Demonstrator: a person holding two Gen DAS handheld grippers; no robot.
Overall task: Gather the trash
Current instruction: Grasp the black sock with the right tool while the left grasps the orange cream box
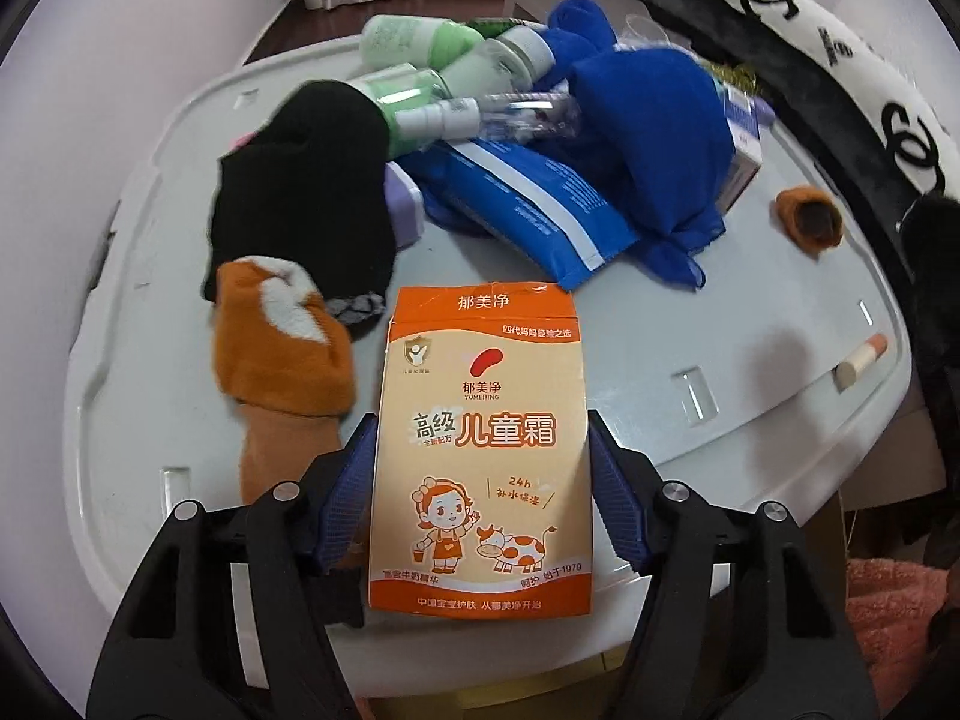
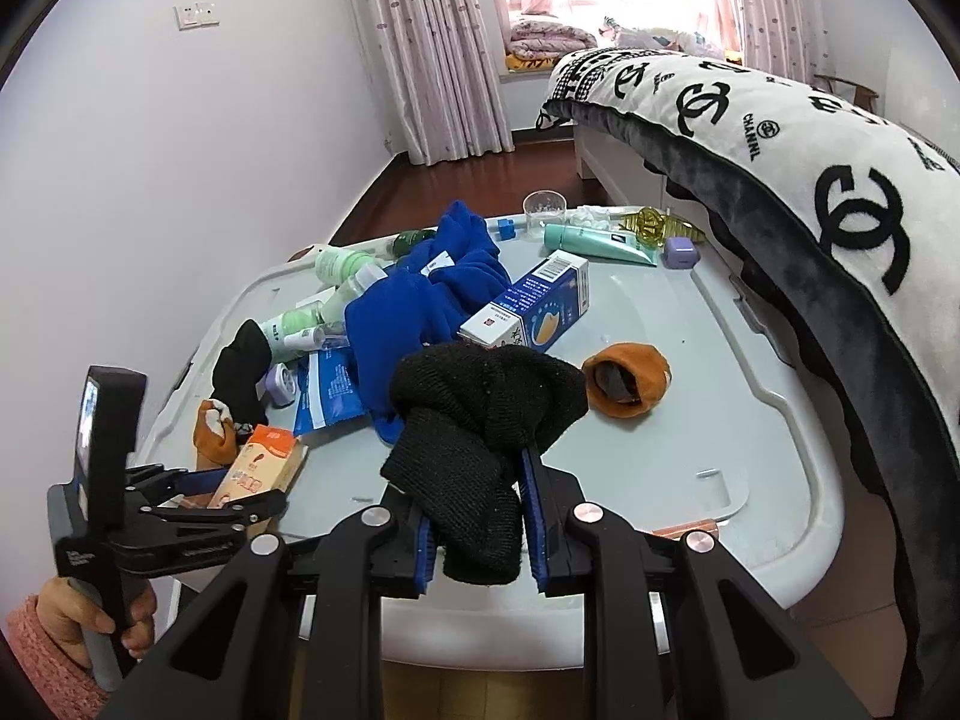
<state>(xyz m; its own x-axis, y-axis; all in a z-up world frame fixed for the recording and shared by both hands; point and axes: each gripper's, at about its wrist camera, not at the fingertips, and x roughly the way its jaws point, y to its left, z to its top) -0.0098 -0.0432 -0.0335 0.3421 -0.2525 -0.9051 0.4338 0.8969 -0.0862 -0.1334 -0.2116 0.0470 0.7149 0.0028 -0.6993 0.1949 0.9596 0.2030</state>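
Observation:
My left gripper (image 1: 483, 426) is shut on an orange cream box (image 1: 483, 450) with a cartoon girl and cow, held just above the grey lid (image 1: 750, 312). It also shows in the right wrist view (image 2: 261, 468), gripped at the lid's left front. My right gripper (image 2: 477, 468) is shut on a black knit sock (image 2: 480, 420) that bunches up above the fingers, over the lid's front edge (image 2: 780, 480).
On the lid lie blue cloth (image 2: 420, 300), a blue-white carton (image 2: 528, 306), a blue packet (image 1: 528, 210), green bottles (image 1: 420, 54), a black sock (image 1: 300, 180), orange socks (image 1: 282, 360) (image 2: 627, 381), a lip balm (image 1: 864, 363). A patterned quilt (image 2: 780, 138) hangs at right.

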